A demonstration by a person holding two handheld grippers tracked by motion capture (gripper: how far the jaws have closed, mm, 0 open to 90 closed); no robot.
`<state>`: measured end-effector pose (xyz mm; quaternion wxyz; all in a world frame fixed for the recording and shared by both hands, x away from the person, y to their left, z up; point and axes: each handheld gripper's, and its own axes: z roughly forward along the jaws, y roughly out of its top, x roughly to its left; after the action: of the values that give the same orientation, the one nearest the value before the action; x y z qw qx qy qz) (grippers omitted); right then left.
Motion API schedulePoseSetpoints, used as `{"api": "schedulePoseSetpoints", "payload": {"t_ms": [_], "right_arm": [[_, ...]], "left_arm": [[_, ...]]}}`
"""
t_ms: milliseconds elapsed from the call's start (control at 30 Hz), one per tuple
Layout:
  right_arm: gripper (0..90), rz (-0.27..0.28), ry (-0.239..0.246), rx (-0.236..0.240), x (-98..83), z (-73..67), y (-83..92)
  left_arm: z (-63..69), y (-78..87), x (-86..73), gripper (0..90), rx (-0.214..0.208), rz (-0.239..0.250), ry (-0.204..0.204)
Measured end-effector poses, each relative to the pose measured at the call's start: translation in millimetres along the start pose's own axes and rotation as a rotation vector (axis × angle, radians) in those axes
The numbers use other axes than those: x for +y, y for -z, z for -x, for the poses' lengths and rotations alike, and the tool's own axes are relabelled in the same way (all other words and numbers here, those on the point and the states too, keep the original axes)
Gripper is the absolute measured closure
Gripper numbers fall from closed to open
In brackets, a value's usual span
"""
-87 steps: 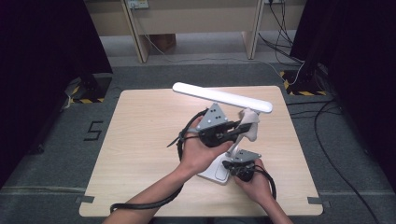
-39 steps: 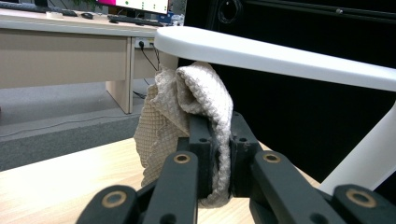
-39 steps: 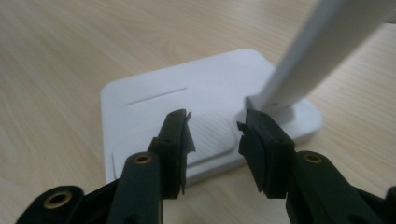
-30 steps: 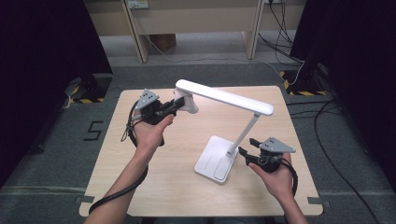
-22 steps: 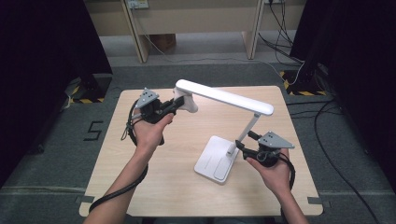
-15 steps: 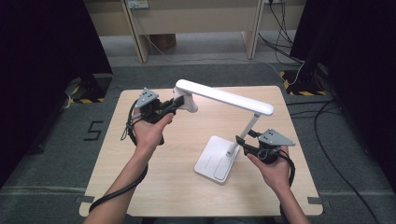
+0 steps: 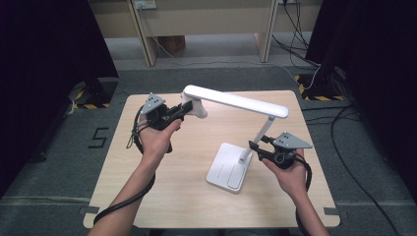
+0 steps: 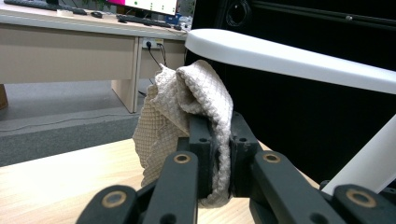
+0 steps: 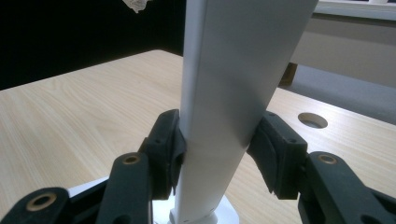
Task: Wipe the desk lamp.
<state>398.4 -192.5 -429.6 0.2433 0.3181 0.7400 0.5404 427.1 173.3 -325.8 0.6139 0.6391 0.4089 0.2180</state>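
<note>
A white desk lamp stands on the wooden table, with its base (image 7: 227, 169) toward the right, a slanted stem (image 7: 260, 133) and a long head (image 7: 236, 101). My left gripper (image 7: 186, 109) is shut on a pale waffle-weave cloth (image 8: 187, 102), held against the left end of the lamp head (image 8: 289, 58). My right gripper (image 7: 252, 146) reaches the stem low down from the right. Its jaws have just been closing, and both pads now press on the stem (image 9: 233, 93), one on each flat side. A corner of the cloth (image 9: 136, 4) hangs at the top of the right gripper view.
The table (image 7: 147, 196) has a round cable hole (image 9: 313, 120) behind the stem. Desk legs (image 7: 140, 32) stand on the grey floor beyond the table's far edge. Loose cables (image 7: 344, 123) lie on the floor to the right.
My right gripper has moved left to the lamp stem and its jaws have closed around it. The left gripper with the cloth has stayed at the end of the lamp head.
</note>
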Motion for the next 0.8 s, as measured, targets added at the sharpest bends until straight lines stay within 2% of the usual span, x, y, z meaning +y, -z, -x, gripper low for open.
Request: {"api": "schedulePoseSetpoints", "payload": {"t_ms": [167, 533, 800], "right_arm": [[53.9, 0.009, -0.002, 0.019, 0.4, 5.3, -3.4], [54.2, 0.003, -0.001, 0.018, 1.6, 7.7, -6.7], [54.3, -0.009, 0.004, 0.011, 2.9, 6.8, -7.6]], "left_arm": [[0.7, -0.7, 1.8, 83.0, -0.003, 0.005, 0.001], [6.3, -1.9, 2.6, 82.9, -0.015, 0.016, -0.014], [19.1, -1.9, 6.3, 82.9, -0.037, 0.028, -0.043]]}}
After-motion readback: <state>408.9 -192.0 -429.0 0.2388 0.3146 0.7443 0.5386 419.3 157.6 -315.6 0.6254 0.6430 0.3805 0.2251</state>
